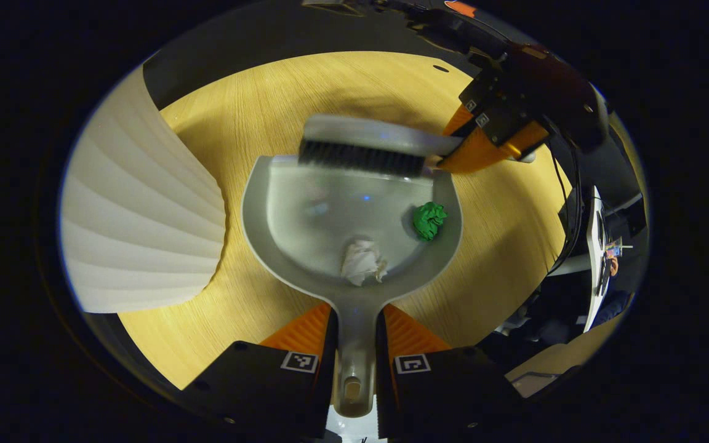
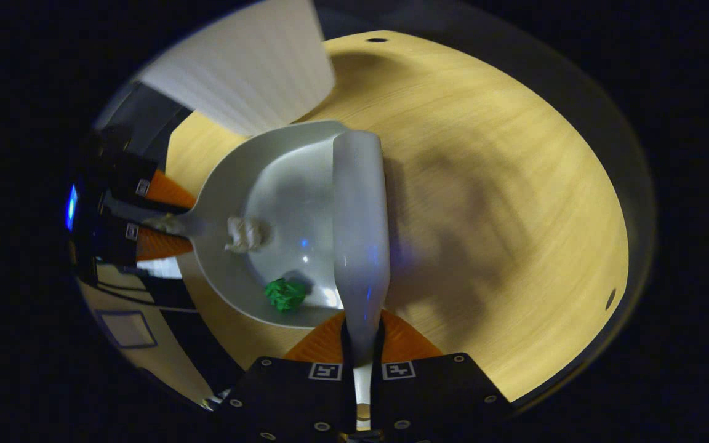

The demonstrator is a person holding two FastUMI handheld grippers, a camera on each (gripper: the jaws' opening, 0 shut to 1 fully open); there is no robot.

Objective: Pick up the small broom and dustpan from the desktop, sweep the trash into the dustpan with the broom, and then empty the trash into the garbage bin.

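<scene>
My left claw (image 1: 354,344) clamps the stiff grey plastic dustpan (image 1: 305,215) by its handle; light crumpled white paper (image 1: 362,261) and green wad (image 1: 429,219) (three o'clock) inside. My right claw (image 2: 362,344) clamps the grey broom (image 2: 359,209).

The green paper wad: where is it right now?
The green paper wad lies inside the dustpan, near its right wall in the left gripper view, apart from the white paper wad and short of the broom at the pan's mouth.
</scene>
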